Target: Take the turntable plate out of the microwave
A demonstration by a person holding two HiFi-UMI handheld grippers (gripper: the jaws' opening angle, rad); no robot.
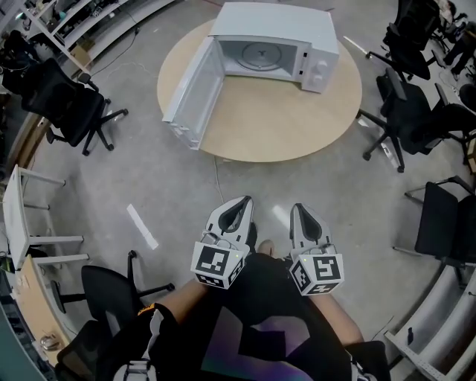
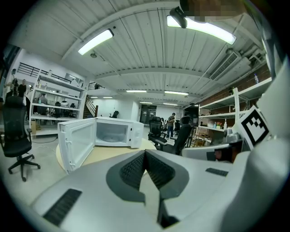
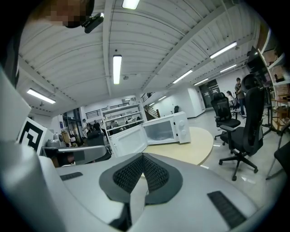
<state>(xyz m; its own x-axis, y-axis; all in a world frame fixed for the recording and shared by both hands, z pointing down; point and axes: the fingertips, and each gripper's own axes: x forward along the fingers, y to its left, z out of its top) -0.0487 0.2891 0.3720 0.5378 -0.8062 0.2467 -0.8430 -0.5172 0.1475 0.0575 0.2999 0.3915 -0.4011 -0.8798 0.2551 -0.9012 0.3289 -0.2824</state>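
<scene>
Left gripper [image 1: 242, 203] and right gripper [image 1: 298, 210], bottom centre, were both pinched together, empty. Approach step, I'd say; next needed reaching the turntable plate [image 1: 261, 53] inside the microwave [image 1: 316, 45], top centre.

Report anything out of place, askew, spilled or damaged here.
Nothing looks damaged or spilled. The microwave sits on the round table, door swung wide, turntable plate flat inside. One stray white strip lies on the floor.

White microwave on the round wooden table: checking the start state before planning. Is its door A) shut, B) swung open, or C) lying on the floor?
B: the white microwave has its door swung wide open, leaving the round turntable plate visible inside.
</scene>
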